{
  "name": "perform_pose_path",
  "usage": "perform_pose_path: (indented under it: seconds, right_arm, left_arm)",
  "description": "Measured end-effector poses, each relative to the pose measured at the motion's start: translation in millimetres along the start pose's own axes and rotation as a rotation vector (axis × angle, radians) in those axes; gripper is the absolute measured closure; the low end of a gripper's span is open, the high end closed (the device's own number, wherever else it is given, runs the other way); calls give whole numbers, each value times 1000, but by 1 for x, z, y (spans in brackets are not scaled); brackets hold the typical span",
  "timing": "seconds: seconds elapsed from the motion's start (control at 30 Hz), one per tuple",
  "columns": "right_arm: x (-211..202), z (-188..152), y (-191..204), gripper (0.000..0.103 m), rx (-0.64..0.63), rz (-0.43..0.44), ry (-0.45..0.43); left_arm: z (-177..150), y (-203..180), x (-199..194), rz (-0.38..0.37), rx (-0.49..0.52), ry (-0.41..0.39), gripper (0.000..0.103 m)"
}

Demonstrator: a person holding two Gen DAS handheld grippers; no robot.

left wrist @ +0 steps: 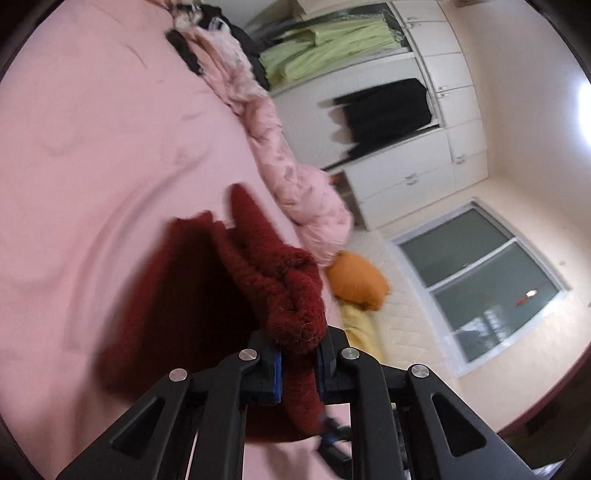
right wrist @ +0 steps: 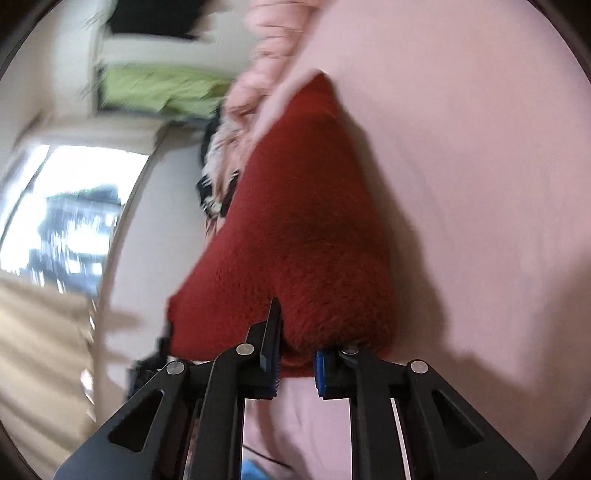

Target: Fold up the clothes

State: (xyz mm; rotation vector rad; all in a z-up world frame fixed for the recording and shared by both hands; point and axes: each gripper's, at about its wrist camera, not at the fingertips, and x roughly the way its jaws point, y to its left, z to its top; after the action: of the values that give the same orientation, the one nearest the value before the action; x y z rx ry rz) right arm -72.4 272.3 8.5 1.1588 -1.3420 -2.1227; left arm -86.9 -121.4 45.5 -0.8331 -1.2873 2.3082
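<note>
A dark red knitted sweater (left wrist: 207, 280) lies bunched on the pink bed sheet (left wrist: 92, 147). My left gripper (left wrist: 298, 354) is shut on a thick rolled edge of the sweater, which bulges out between the blue pads. In the right wrist view the same red sweater (right wrist: 306, 229) stretches away over the sheet (right wrist: 480, 184). My right gripper (right wrist: 295, 363) is shut on its near edge, the knit pinched between the blue pads. The other gripper (right wrist: 147, 365) shows dimly at the sweater's left corner.
A rolled pink quilt (left wrist: 280, 158) runs along the bed's far side, with dark and patterned clothes (left wrist: 207, 33) piled at its end. An orange pillow (left wrist: 356, 278) and yellow cloth (left wrist: 360, 328) lie by the headboard. White wardrobes (left wrist: 424, 177), green bedding (left wrist: 325, 48) and a window (left wrist: 487, 280) stand beyond.
</note>
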Motion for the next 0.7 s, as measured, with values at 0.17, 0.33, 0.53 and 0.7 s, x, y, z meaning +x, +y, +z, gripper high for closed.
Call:
perform_pose_path:
  seconds: [0.17, 0.33, 0.53, 0.7]
  right_arm:
    - [24, -12, -23, 89, -20, -153, 75]
    - [13, -20, -20, 89, -41, -159, 22]
    - [15, -27, -14, 83, -170, -223, 19]
    - [-3, -34, -23, 73, -170, -184, 64]
  left_arm:
    - [-13, 79, 27, 162, -88, 126, 89]
    - [-9, 43, 29, 218, 98, 141, 85]
    - [-8, 50, 27, 310, 164, 177, 78]
    - [17, 33, -13, 512, 200, 149, 50]
